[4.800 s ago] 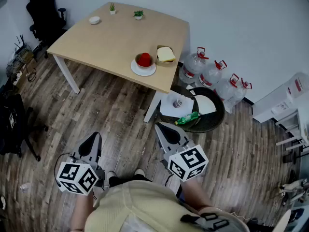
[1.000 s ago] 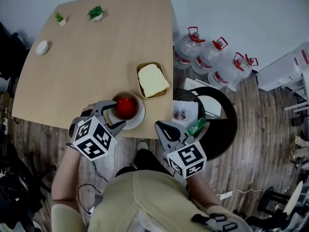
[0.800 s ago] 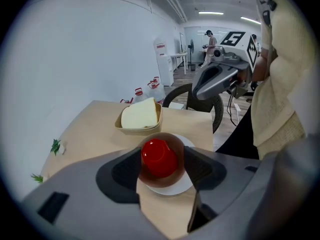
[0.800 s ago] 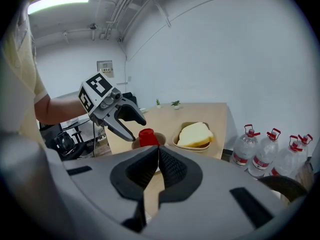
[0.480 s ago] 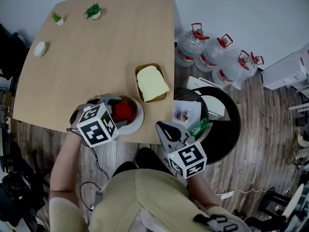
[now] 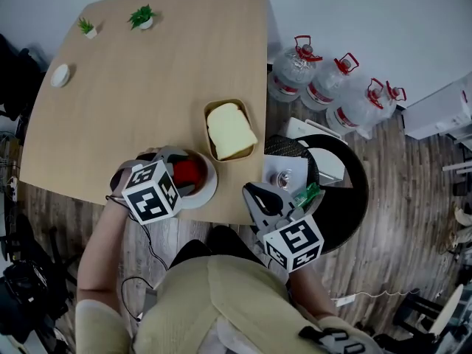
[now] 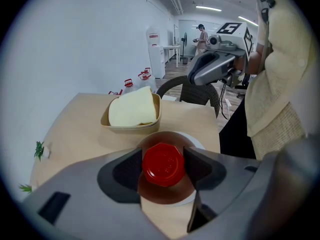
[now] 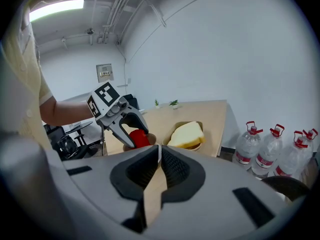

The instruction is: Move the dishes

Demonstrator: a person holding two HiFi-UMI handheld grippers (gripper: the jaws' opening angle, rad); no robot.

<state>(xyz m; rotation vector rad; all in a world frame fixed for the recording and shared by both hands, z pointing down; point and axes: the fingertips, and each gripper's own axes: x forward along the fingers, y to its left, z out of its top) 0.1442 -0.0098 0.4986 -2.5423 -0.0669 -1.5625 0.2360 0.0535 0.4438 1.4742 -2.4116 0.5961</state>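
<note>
Right gripper (image 6: 252, 190) hangs nearest the person, off the desk's (image 6: 147, 80) near right corner and over the floor. Its jaws are pressed together with nothing between them.

Just past it, at the desk's near edge, the left gripper (image 6: 183, 171) points steeply down over a brown bowl (image 7: 167, 196). Its jaws are parted and straddle a red, flat-topped thing (image 7: 163, 164) that sits in that bowl. The dark pads stand right beside the red thing's two sides, one on each, and I see no clamping. The bowl rests on a white plate (image 6: 208, 192), whose rim shows on the side toward the desk's right edge.

A little farther in, near the right edge, stands a tan dish (image 7: 131, 129) holding a pale yellow slab (image 7: 132, 109) shaped like a slice of bread. It is close to the plate but apart from it.

On the floor beyond the right edge sits a dark round wicker piece (image 6: 359, 198) with papers and a green packet in it. Behind that, water bottles (image 6: 291, 76) with red caps line the wall.

Toward the desk's far left corner stand two small potted plants (image 6: 143, 17). A small white round thing (image 6: 60, 74) lies by the left edge.
</note>
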